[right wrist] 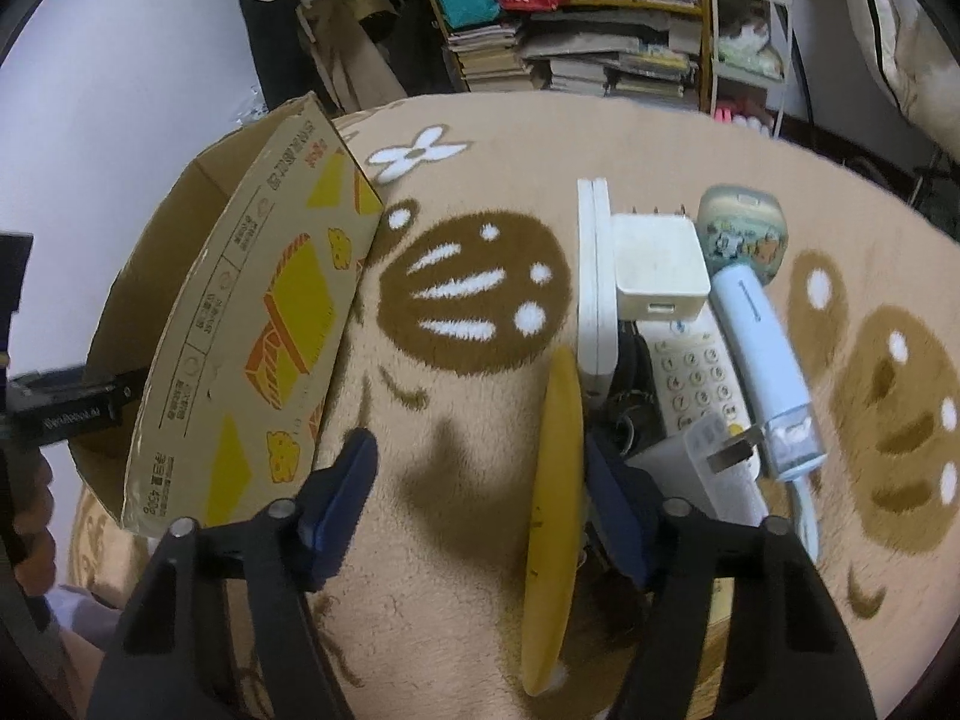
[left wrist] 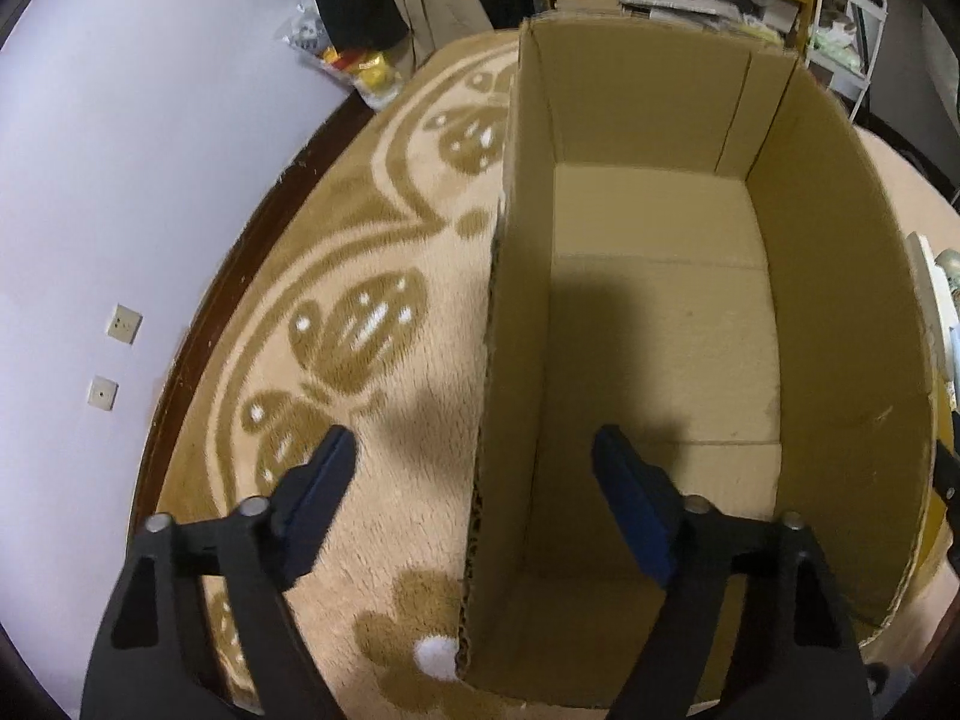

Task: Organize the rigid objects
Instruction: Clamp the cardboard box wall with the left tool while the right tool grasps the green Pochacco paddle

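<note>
An empty cardboard box [left wrist: 660, 300] stands open on the patterned carpet. My left gripper [left wrist: 474, 453] is open and straddles the box's left wall, holding nothing. In the right wrist view the same box [right wrist: 240, 348] sits at the left. My right gripper [right wrist: 480, 456] is open. A thin yellow disc [right wrist: 555, 510] stands on edge between its fingers, close against the right finger [right wrist: 618, 504]; whether they touch is unclear. Beyond lies a pile: white flat case [right wrist: 594, 282], white square adapter [right wrist: 657, 270], keypad phone [right wrist: 696, 372], light blue device [right wrist: 762, 360], patterned case [right wrist: 744, 228], white plug [right wrist: 714, 456].
Beige and brown carpet [right wrist: 468, 300] covers the floor. A pale wall [left wrist: 120, 180] with two sockets runs along the left. Shelves stacked with books [right wrist: 600, 60] and a white rack [right wrist: 750, 30] stand at the far edge. A hand [right wrist: 30, 516] holds the other gripper at far left.
</note>
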`<state>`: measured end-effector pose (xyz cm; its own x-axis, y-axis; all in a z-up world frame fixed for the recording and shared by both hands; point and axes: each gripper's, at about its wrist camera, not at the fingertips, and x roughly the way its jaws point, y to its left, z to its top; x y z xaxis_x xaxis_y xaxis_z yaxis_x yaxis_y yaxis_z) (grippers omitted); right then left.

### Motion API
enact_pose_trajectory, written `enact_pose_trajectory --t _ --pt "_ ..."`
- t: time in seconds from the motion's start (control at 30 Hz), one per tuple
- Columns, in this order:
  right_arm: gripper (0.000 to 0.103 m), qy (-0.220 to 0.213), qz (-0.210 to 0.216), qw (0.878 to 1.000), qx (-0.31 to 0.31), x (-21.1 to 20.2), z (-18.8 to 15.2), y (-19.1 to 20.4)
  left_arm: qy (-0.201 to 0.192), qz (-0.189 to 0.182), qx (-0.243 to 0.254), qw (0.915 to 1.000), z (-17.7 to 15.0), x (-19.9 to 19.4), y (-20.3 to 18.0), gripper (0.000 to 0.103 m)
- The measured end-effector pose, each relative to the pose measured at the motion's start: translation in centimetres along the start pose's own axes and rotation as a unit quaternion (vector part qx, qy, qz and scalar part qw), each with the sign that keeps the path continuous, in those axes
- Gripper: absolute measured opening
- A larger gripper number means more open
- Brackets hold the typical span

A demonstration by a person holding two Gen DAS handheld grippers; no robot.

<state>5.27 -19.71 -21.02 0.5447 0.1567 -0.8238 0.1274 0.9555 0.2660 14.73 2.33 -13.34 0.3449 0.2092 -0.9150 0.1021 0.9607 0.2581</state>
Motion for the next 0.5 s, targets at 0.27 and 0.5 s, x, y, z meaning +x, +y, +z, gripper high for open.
enact_pose_trajectory --t 0.27,0.5 --pt "0.043 0.026 0.018 0.999 0.019 1.3 -0.3 -0.6 0.036 0.010 0.019 0.9991 -0.6 1.4 -1.4 0.038" --pt "0.014 0.045 -0.038 0.998 -0.013 2.6 -0.5 -0.3 0.035 -0.006 0.012 0.9993 -0.9 1.3 -1.0 0.018"
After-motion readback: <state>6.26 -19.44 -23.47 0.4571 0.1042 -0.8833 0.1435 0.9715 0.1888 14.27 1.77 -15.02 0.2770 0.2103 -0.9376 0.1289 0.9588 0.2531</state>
